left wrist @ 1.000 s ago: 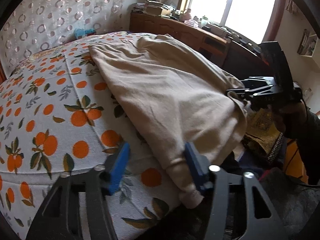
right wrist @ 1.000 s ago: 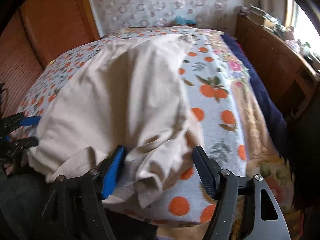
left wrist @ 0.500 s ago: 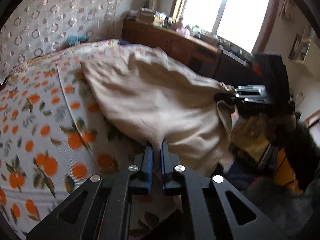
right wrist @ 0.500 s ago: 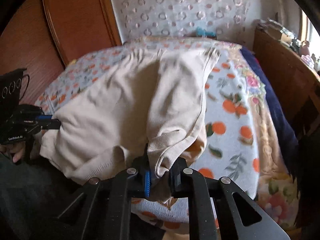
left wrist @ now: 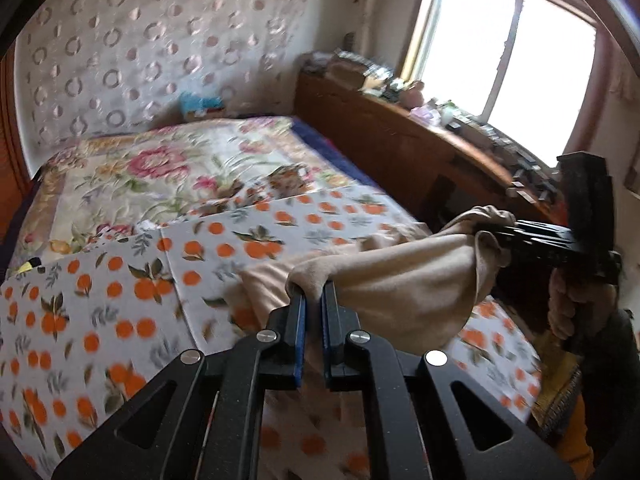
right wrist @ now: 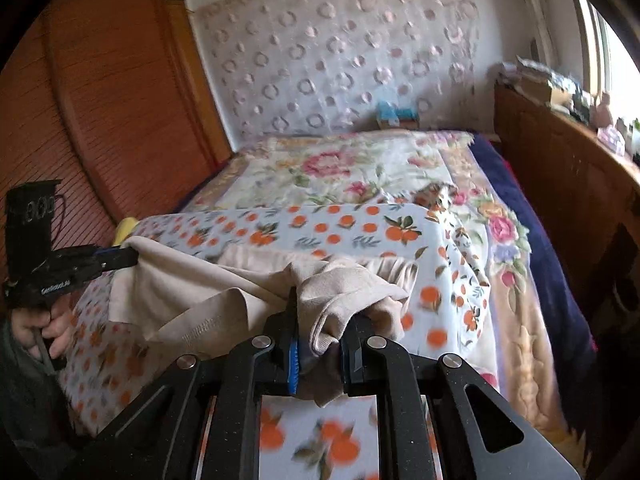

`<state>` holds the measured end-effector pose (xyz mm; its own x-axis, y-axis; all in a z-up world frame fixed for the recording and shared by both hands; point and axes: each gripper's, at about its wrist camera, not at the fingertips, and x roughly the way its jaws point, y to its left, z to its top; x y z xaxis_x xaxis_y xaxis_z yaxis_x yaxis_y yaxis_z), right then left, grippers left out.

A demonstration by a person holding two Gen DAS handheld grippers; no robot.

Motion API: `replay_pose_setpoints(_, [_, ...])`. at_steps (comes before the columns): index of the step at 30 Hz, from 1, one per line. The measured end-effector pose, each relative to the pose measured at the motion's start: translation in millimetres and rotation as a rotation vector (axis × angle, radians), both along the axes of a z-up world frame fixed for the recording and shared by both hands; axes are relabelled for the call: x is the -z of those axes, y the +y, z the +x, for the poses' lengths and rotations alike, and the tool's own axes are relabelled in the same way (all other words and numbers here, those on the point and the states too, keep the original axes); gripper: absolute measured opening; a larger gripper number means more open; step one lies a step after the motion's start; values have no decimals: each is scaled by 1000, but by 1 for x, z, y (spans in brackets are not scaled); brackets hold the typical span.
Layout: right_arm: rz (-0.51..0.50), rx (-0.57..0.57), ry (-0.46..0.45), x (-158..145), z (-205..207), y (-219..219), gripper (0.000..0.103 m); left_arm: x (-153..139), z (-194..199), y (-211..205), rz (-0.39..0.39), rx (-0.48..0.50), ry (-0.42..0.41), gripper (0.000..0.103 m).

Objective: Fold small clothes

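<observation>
A beige garment (left wrist: 404, 280) hangs stretched between my two grippers above the near edge of the bed. My left gripper (left wrist: 313, 292) is shut on one corner of it, the cloth bunched over the fingertips. In the left wrist view my right gripper (left wrist: 506, 240) grips the other corner at the right, held by a hand (left wrist: 568, 304). In the right wrist view my right gripper (right wrist: 320, 312) is shut on a thick fold of the beige garment (right wrist: 192, 280), and my left gripper (right wrist: 128, 256) pinches the far corner at the left.
The bed carries an orange-print sheet (left wrist: 100, 280) near me and a floral quilt (left wrist: 160, 176) behind it. A wooden dresser (left wrist: 400, 140) with clutter runs along the right under the window. A wooden wardrobe (right wrist: 100, 100) stands left of the bed. A blue box (right wrist: 396, 116) lies at the headboard.
Both grippers closed on the garment's near corners, then lifted and pulled it towards the near edge. The garment no longer lies spread over the bed; the floral quilt is now uncovered.
</observation>
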<state>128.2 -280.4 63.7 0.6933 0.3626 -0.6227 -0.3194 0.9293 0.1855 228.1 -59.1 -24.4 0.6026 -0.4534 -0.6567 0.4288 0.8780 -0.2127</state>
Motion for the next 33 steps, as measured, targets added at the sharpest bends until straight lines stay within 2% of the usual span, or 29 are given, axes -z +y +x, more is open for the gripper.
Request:
replay_pose_setpoints(3, [-43,22,35,10,28,11,29,15,28,2,16,-22,40,7])
replay_pose_setpoints(5, [-51,32,32,9,37,13,50,21,40,4,5,-25,67,10])
replay_pose_setpoints(7, [-44,44,-8,4,39,12,54,22,45,8,8,-33,64,19])
replay_pose_setpoints(9, [-82,64,-34,0,34,13,56,22,43,13,8,-35,43,44])
replay_pose_setpoints(10, [-86,52,-47,-1,26,16,56,22,41,17,-1,-29,38,47])
replay_pose_setpoints(14, [-137,-43,-56,9,0,24,56,26,19,27,14,22,41,49])
replay_pose_setpoints(17, [-172,-131,-27,22,-6,35,56,37,2,30,41,45,65,49])
replay_pose_setpoints(24, [-240,-207,4,38,36,70,56,60,-7,34,83,73,132,49])
replay_pose_setpoints(25, [-239,-211,0,38,43,73,48,61,-5,34,77,71,136,49])
replay_pose_setpoints(26, [-230,-222,-2,38,53,73,25,60,-4,34,68,72,140,49])
replay_pose_setpoints(28, [-203,-238,5,35,63,74,5,59,-1,32,54,78,143,49])
replay_pose_setpoints(30, [-169,-219,-11,34,78,56,4,57,4,27,58,84,136,49])
replay_pose_setpoints(33, [-171,-61,-4,38,98,33,4,54,11,23,43,88,125,49])
